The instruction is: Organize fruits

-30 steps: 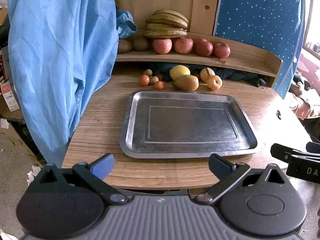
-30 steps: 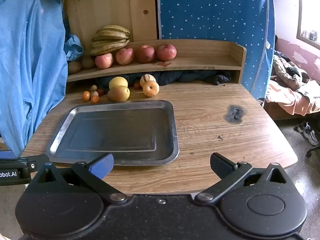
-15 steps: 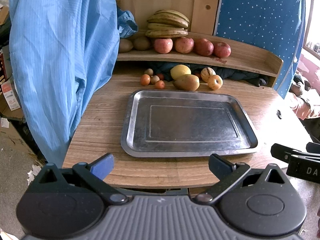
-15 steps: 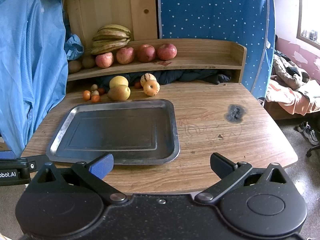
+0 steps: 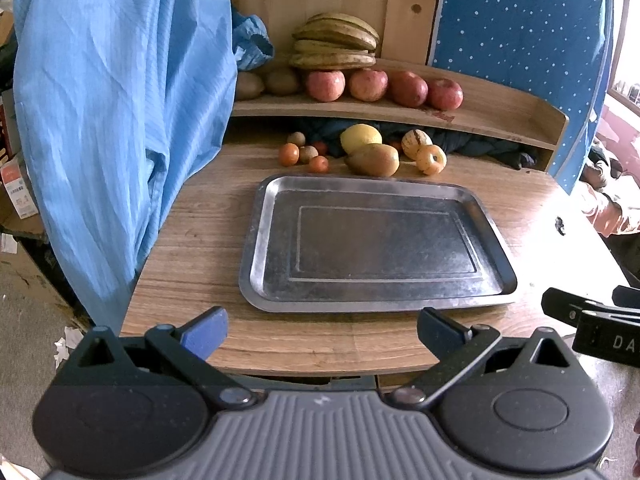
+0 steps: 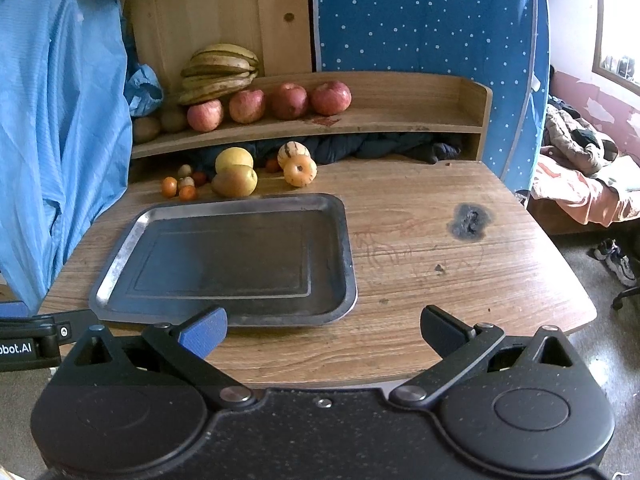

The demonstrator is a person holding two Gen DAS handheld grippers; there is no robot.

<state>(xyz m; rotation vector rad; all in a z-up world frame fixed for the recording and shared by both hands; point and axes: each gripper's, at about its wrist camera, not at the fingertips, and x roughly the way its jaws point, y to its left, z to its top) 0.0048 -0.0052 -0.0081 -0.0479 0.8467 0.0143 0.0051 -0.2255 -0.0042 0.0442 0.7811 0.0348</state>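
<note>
An empty metal tray [image 5: 372, 240] [image 6: 228, 256] lies in the middle of the wooden table. Behind it sit loose fruits: a brown mango [image 5: 374, 159] [image 6: 235, 181], a yellow fruit [image 5: 360, 137], a striped squash [image 5: 416, 140], a pale apple [image 5: 431, 159] [image 6: 300, 172] and several small orange fruits [image 5: 289, 155]. On the shelf [image 5: 500, 108] lie bananas [image 5: 336, 46] [image 6: 220, 70] and red apples [image 5: 384, 86] [image 6: 268, 104]. My left gripper [image 5: 322, 330] is open at the near table edge, holding nothing. My right gripper [image 6: 324, 330] is open too, at the tray's near right corner.
A blue cloth [image 5: 120, 120] hangs at the table's left side. A blue dotted panel [image 6: 424, 16] stands behind the shelf. Dark fabric [image 6: 380, 146] is stuffed under the shelf. The table has a burn mark [image 6: 470, 218] on its right half. A bed with clothes [image 6: 580, 184] stands at the right.
Both grippers have crept slightly forward toward the table; the tray and fruits look a little nearer. Nothing was gripped or moved.
</note>
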